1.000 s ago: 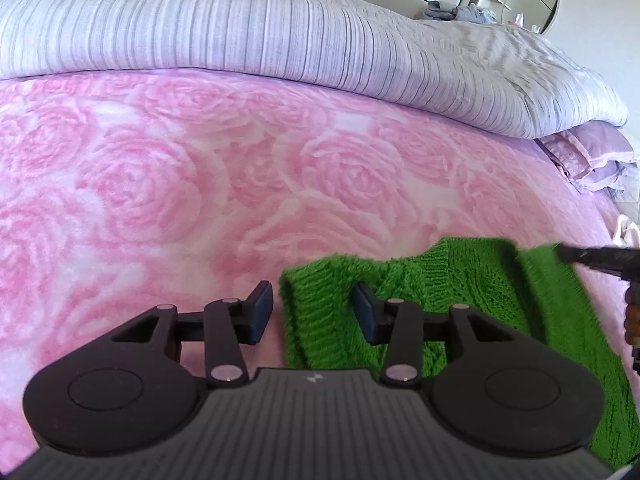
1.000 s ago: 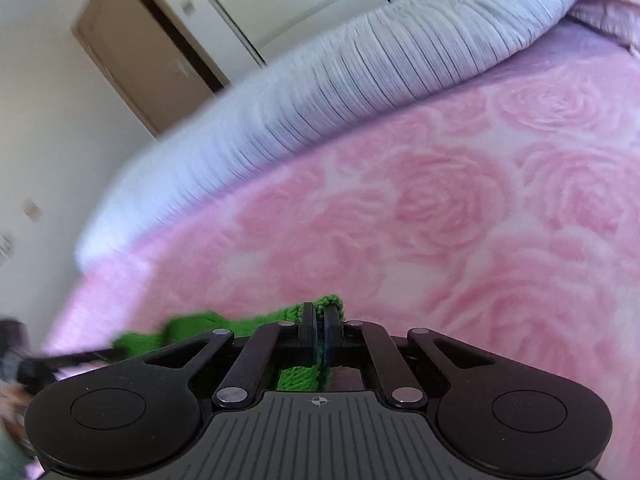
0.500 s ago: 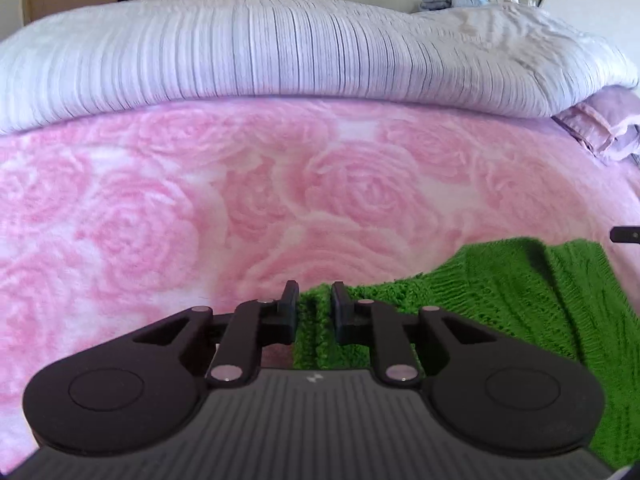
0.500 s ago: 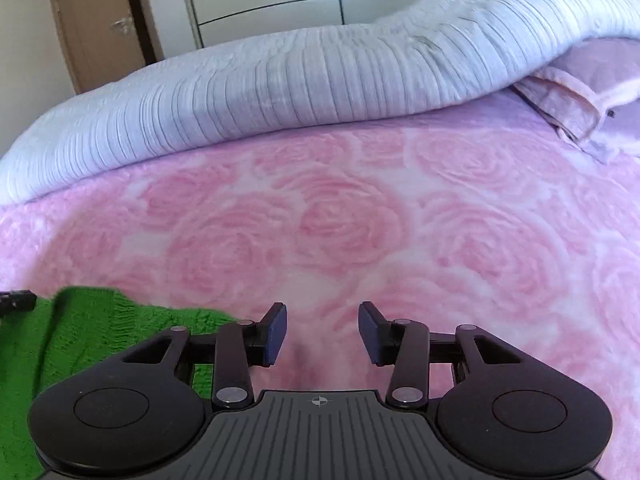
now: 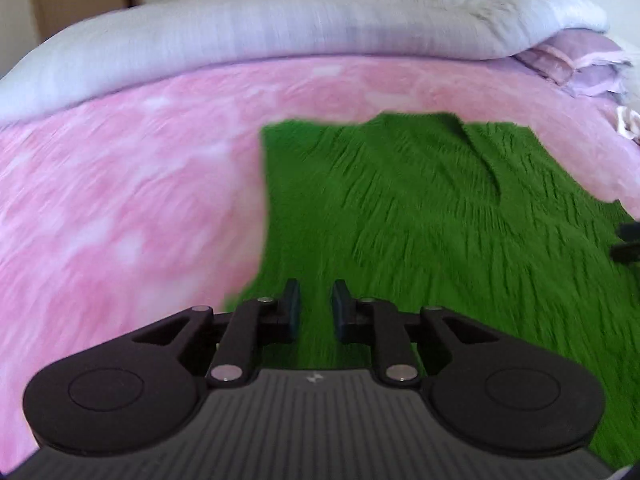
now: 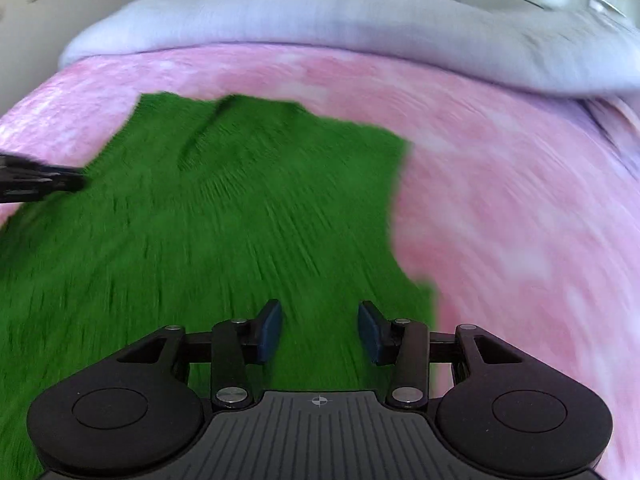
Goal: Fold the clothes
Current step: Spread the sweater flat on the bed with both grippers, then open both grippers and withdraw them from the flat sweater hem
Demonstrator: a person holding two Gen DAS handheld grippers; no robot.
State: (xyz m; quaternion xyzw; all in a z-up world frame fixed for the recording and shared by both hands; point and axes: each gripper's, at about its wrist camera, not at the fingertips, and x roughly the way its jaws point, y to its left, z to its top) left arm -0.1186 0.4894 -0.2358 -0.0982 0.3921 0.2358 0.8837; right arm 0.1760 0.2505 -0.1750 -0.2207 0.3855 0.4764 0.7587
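A green knitted garment [image 5: 420, 208] lies spread flat on the pink rose-patterned bedspread [image 5: 120, 200]; it also shows in the right wrist view [image 6: 224, 216]. My left gripper [image 5: 314, 306] hovers over the garment's near left part, jaws a narrow gap apart and empty. My right gripper [image 6: 319, 330] is open and empty above the garment's near right part. Each gripper's tip shows at the edge of the other's view. Both views are motion-blurred.
A rolled pale lilac duvet [image 5: 280, 20] lies across the far side of the bed, also in the right wrist view [image 6: 360, 20]. Lilac pillows [image 5: 576, 60] sit at the far right. Wardrobe doors and a brown door stand behind.
Both grippers pulled back and up from the garment's far edge; the garment now lies spread out. The left jaws, shut on the edge half a second ago, let go. The right opened earlier.
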